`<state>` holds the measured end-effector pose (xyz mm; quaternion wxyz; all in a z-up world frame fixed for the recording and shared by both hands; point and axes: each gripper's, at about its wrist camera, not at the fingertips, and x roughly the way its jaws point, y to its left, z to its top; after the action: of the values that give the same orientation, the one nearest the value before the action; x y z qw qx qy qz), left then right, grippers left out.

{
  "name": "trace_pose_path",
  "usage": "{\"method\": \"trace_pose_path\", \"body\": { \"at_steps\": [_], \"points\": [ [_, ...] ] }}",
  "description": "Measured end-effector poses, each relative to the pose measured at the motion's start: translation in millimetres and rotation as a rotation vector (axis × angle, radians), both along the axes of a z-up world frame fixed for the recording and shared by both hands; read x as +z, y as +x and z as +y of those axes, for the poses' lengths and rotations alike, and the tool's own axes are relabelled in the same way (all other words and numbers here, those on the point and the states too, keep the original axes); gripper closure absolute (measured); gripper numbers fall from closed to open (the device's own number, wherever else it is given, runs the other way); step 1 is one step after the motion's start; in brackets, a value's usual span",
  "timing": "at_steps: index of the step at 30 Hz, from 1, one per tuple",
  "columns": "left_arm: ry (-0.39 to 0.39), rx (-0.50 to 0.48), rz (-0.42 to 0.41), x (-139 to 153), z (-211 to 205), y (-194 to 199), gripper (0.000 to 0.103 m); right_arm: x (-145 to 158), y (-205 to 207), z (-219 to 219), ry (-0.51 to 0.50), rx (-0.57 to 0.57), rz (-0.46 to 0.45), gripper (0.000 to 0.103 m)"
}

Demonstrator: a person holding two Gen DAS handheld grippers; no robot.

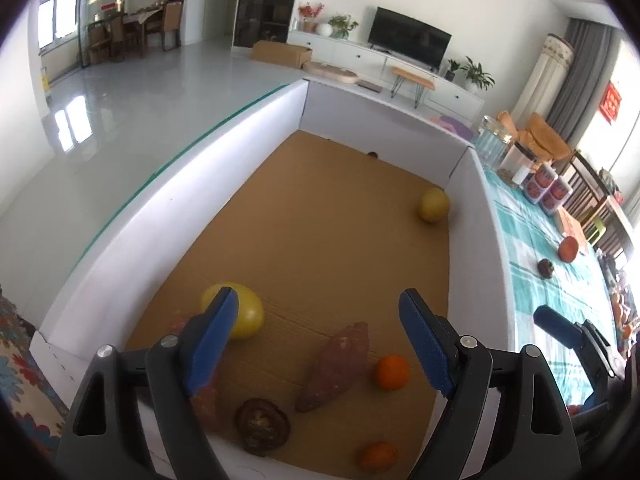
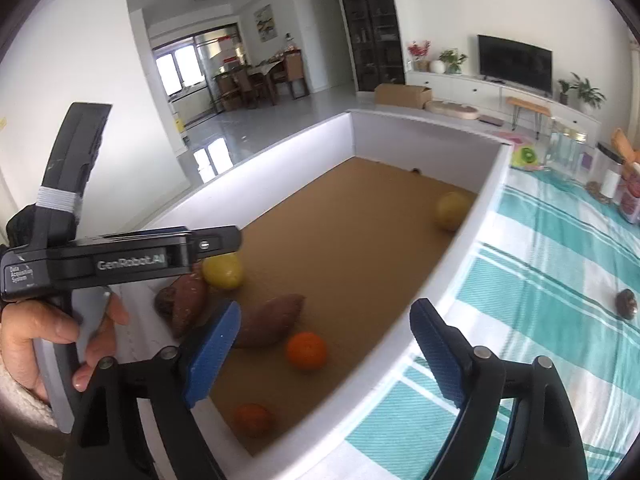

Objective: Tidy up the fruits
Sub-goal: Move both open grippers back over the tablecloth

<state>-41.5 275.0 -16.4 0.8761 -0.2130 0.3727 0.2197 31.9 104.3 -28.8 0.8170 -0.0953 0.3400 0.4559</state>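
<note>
A white-walled box with a brown cardboard floor holds a yellow fruit, two sweet potatoes, two oranges, a dark round fruit and a yellow-green fruit in the far right corner. My left gripper hovers open over the near fruits, gripping nothing. My right gripper is open above the box's right wall, with one orange below it. On the cloth lie a red-orange fruit and a dark fruit.
The box stands on a teal-and-white striped tablecloth. Glass jars and red-labelled cans stand at its far end. A hand holds the left gripper's handle at the left of the right wrist view.
</note>
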Motion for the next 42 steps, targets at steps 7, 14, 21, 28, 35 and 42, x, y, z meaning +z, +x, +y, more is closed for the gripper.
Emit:
{"method": "trace_pose_path", "body": {
  "at_steps": [7,14,21,28,35,42],
  "points": [
    [0.009,-0.185,-0.076,23,-68,21,0.018,-36,49,-114,-0.05,-0.33,-0.006,0.005],
    [-0.012,-0.515,-0.104,34,-179,58,0.018,-70,81,-240,-0.049,-0.717,0.062,0.005],
    [0.016,-0.663,-0.048,-5,-260,113,0.018,-68,84,-283,0.013,-0.87,0.089,0.005],
    [0.015,-0.61,0.064,-63,-269,151,0.018,-75,88,-295,0.018,-0.925,0.115,0.005],
    [0.059,-0.59,0.08,-78,-268,164,0.018,-86,96,-299,0.011,-0.947,0.175,0.005],
    [0.05,-0.569,0.096,-87,-261,171,0.018,-89,97,-299,0.01,-0.945,0.192,0.005]
  ]
}}
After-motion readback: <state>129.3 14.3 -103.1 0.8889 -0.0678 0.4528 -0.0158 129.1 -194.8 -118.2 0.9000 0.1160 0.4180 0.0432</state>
